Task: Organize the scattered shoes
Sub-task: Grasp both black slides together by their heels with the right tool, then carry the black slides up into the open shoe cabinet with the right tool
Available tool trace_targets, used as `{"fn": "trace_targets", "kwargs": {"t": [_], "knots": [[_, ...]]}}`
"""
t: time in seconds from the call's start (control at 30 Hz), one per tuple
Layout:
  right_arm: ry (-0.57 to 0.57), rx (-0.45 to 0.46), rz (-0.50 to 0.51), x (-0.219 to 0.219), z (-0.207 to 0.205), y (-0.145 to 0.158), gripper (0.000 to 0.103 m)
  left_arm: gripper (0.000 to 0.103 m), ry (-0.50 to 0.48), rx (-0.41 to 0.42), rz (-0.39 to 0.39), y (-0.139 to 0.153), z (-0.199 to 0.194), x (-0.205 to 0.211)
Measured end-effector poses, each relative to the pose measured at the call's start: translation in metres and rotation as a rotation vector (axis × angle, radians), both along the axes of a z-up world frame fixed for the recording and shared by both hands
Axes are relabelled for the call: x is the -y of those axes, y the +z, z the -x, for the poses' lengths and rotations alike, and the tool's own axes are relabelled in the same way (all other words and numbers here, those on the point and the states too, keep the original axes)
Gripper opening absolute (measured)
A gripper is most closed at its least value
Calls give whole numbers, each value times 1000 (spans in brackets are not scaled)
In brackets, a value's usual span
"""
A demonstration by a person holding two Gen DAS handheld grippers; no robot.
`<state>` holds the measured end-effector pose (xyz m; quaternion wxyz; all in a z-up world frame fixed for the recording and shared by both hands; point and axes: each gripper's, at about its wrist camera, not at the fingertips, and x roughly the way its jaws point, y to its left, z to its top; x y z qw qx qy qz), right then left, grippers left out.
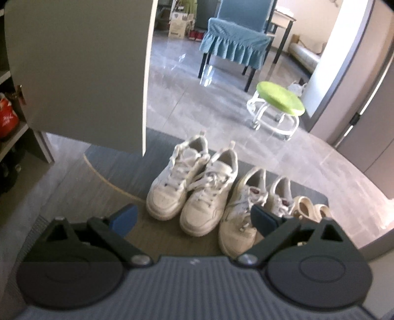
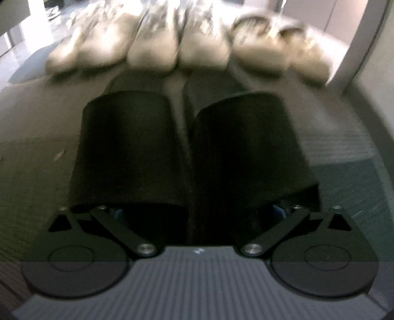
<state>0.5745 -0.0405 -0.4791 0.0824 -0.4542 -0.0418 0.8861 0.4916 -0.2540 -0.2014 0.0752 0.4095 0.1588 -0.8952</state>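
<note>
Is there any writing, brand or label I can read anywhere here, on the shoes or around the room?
Nothing can be read for certain.
Cardboard box at the back: dark print, too small and blurred.
Red bag on the shelf: white marks, illegible.
White sneakers: no legible brand.
Black slippers by the right gripper: plain, and that view is blurred.

Ahead of the left gripper with its blue pads, white sneakers stand on a dark grey mat. Between the right gripper's jaws sit black slippers.
</note>
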Motion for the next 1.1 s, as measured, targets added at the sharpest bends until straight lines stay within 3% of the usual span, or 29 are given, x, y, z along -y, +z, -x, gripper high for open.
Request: {"fn": "trace_targets", "kwargs": {"t": [0.2,0.27,0.3,0.4,0.5,0.6,0.63,0.77,1.0,1.1], "knots": [[73,-107,-86,9,13,54,103,99,94,-23,-37,6,4,26],[95,-140,-77,14,25,73,86,99,121,-38,-33,9,7,35],[115,-135,-74,13,35,81,70,99,132,-49,-18,12,9,39],[151,-50,-16,10,65,97,60,99,179,-83,19,21,12,55],[211,48,81,0,94,93,60,99,229,-101,28,27,11,72],[172,25,126,-5,94,101,33,99,291,-86,44,30,7,88],[161,19,147,-7,94,105,30,99,300,-83,47,31,7,90],[150,8,271,-13,93,123,26,99,377,-74,89,42,1,108],[250,-93,447,-16,87,196,27,100,484,-78,218,64,-18,136],[411,-163,470,-2,83,240,27,100,567,-79,263,72,-32,154]]}}
